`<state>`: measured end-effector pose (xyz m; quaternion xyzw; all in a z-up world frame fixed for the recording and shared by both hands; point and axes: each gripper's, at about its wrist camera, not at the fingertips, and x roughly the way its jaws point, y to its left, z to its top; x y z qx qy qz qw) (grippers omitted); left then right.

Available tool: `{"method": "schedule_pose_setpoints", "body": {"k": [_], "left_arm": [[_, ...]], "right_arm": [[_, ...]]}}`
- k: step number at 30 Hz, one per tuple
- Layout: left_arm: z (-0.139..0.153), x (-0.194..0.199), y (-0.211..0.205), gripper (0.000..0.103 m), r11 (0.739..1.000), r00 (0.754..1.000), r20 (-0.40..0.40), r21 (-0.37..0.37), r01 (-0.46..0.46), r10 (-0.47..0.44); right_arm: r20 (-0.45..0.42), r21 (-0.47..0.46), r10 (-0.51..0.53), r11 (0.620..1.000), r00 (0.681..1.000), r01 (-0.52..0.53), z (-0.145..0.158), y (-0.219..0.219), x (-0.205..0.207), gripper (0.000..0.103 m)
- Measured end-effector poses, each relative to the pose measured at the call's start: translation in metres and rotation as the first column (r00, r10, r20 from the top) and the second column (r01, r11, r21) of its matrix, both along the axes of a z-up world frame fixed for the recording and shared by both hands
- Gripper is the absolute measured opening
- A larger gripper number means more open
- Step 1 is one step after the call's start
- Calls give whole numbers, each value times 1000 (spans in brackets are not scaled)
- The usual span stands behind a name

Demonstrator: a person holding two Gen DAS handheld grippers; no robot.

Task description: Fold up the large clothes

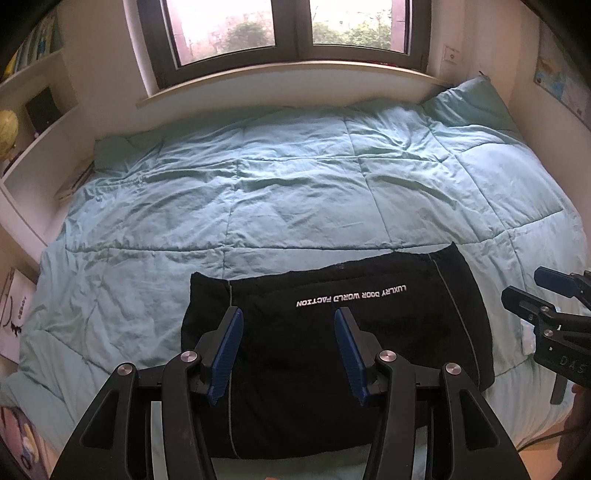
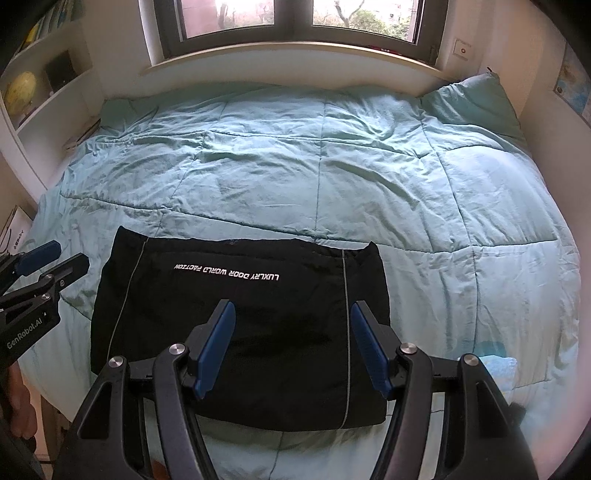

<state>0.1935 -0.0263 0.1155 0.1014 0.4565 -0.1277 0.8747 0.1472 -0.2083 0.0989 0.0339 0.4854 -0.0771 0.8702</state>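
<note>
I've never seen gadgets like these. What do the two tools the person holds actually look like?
Each tool is a black frame of angular linked bars joined by round silver pivot bolts, ending in two fingers faced with ribbed blue pads. The left tool carries white "GenRobot.AI" lettering on its side; the right tool shows faint letters, partly cut off.

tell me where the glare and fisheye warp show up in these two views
Left wrist view: window blown out white, sill bowed, dark corners. Right wrist view: same overexposed window, hazy pinkish flare at the right edge, quilt bulging, garment lettering sharp.

Two side-by-side wrist views, high above the bed's [image 1: 295, 192] near edge, window-facing [image 2: 291, 18], sharing the bed.
</note>
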Motion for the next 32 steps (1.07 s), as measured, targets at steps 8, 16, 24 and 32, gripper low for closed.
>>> {"method": "schedule_pose_setpoints", "body": {"k": [8,16,24,32], "left_arm": [[-2,-2,1,53,1000,1000,0,6,-4,4],[-4,-3,-1,55,1000,1000,-1,26,0,0],[-5,-2,-1,57,1000,1000,-7,31,6,-6],[-3,-4,-2,58,999,999,52,45,14,-16]], "right_arm": [[-8,0,5,1000,1000,-5,-5,3,-2,68],[-18,-5,4,1000,1000,-4,-7,-2,-4,68],[-24,5,6,1000,1000,-6,-11,-6,-5,68],[-40,10,3,1000,999,-2,-17,-7,-4,68]]}}
